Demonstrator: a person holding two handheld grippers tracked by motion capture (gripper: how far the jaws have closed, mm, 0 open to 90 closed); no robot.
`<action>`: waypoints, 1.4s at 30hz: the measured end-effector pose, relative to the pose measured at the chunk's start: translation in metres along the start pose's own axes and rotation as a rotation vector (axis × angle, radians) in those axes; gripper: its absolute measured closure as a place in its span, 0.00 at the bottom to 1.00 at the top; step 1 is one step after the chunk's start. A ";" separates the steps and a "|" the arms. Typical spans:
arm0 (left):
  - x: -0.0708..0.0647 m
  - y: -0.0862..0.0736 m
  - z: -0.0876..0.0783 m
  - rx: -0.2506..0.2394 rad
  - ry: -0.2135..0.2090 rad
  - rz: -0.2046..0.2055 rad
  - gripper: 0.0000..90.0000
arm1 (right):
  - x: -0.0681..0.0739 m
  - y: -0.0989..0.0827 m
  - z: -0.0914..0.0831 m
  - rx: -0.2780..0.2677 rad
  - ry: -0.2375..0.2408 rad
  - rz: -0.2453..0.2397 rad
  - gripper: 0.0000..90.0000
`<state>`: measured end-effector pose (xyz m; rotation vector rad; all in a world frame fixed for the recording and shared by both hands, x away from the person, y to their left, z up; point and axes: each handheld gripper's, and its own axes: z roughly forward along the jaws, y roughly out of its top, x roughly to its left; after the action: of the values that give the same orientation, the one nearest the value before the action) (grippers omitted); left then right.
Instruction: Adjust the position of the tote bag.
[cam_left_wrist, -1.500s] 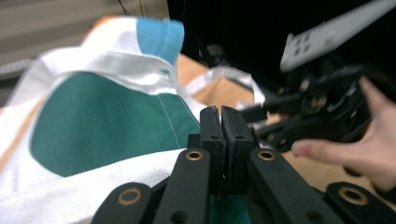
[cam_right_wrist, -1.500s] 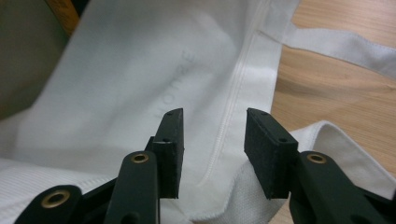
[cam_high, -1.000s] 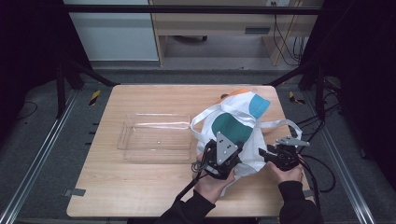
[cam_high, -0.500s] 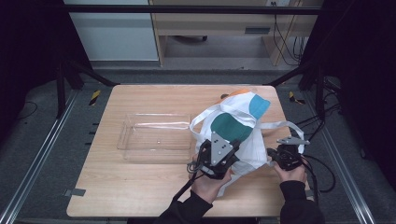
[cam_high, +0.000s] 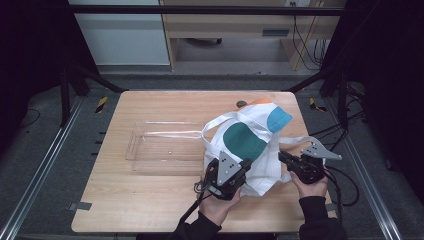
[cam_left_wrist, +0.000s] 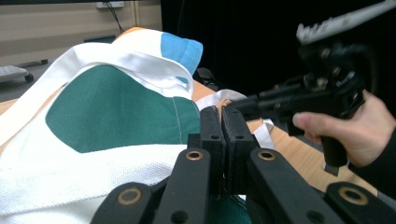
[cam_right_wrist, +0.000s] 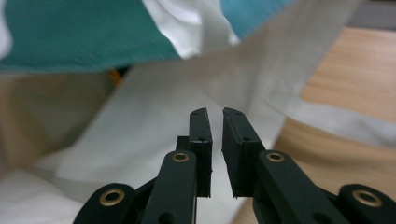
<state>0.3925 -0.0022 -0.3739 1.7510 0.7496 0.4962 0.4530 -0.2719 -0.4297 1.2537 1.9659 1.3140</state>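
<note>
Lying on the tabletop, the tote bag opens toward the right claw, narrowly parted and empty; the left claw pinches its near edge

High view: table evenly lit from overhead, no hard shadows; surroundings fall to near black at 3 and 9 o'clock. Clear tray shows faint glare along its rims. Left gripper view: near jaws soft, bag fairly sharp, black background at 2 o'clock. Right gripper view: jaws sharp, fabric behind heavily defocused, bright wash at 12 o'clock
</note>
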 end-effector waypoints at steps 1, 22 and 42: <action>-0.001 -0.001 0.000 0.005 0.000 0.007 0.98 | 0.003 0.002 0.000 -0.014 0.009 -0.001 0.87; -0.013 0.021 0.031 0.146 0.160 0.170 0.35 | 0.014 -0.010 -0.017 0.059 -0.004 -0.018 0.71; -0.010 -0.004 0.039 0.154 0.194 0.084 0.89 | 0.026 -0.038 -0.004 0.181 -0.008 0.002 0.39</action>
<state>0.4109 -0.0353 -0.3888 1.9016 0.8714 0.6879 0.4217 -0.2557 -0.4589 1.3419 2.1172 1.1504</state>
